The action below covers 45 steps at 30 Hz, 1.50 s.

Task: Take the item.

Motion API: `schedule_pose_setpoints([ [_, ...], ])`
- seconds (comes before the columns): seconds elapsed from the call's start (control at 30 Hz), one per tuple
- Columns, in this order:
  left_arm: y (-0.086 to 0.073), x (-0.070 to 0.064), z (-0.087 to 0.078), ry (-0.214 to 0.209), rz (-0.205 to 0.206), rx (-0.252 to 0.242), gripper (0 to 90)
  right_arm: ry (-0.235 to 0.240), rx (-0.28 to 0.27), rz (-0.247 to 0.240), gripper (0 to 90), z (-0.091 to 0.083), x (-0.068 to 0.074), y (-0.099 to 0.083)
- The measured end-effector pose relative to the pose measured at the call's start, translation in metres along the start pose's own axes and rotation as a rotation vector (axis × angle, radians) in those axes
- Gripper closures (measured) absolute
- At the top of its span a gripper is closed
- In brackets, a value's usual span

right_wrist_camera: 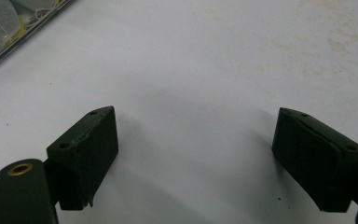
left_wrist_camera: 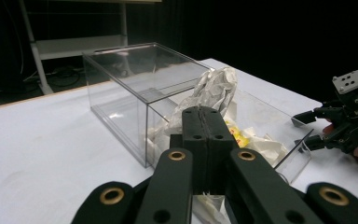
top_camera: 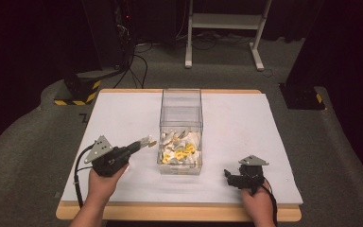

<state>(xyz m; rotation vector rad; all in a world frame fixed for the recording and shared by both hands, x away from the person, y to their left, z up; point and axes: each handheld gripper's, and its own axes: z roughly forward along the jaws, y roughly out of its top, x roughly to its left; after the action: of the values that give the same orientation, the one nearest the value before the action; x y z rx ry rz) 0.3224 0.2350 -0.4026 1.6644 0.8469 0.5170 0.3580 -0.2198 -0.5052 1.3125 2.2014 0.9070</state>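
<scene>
Box (top_camera: 181, 111): clear glossy plastic, smooth walls. Packet (left_wrist_camera: 213, 91) in left gripper (left_wrist_camera: 203, 122): crinkled white paper, matt. Gripper jaws: matt black plastic, brass-look pivot bushings. Right gripper (right_wrist_camera: 196, 154) pads slightly worn at edges. Table cover (top_camera: 246, 132): smooth matt white, wood edge.

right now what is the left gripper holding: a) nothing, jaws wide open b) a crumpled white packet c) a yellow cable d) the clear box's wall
b: the left gripper has its jaws pressed together on a crumpled white packet, held beside the clear box.
</scene>
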Motion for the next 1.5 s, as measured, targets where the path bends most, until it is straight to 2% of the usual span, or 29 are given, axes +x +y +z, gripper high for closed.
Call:
schedule_pose_setpoints([
  [0.57, -0.008, 0.017, -0.029, 0.046, 0.015, -0.002, 89.7, -0.002, -0.001, -0.004, 14.4, 0.0, 0.0, 0.0],
  [1.0, -0.02, 0.031, -0.047, 0.09, -0.009, -0.004, 89.7, -0.004, -0.002, -0.005, 14.4, 0.0, 0.0, 0.0],
  [1.1, -0.025, 0.037, -0.052, 0.091, -0.033, 0.001, 89.7, -0.004, -0.002, -0.005, 14.4, 0.0, 0.0, 0.0],
  [1.23, -0.031, 0.041, -0.055, 0.105, -0.046, 0.012, 89.7, -0.003, -0.002, -0.005, 14.4, 0.0, 0.0, 0.0],
  [1.5, -0.036, 0.043, -0.06, 0.136, -0.039, 0.034, 89.7, -0.003, -0.002, -0.004, 14.5, 0.0, 0.0, 0.0],
])
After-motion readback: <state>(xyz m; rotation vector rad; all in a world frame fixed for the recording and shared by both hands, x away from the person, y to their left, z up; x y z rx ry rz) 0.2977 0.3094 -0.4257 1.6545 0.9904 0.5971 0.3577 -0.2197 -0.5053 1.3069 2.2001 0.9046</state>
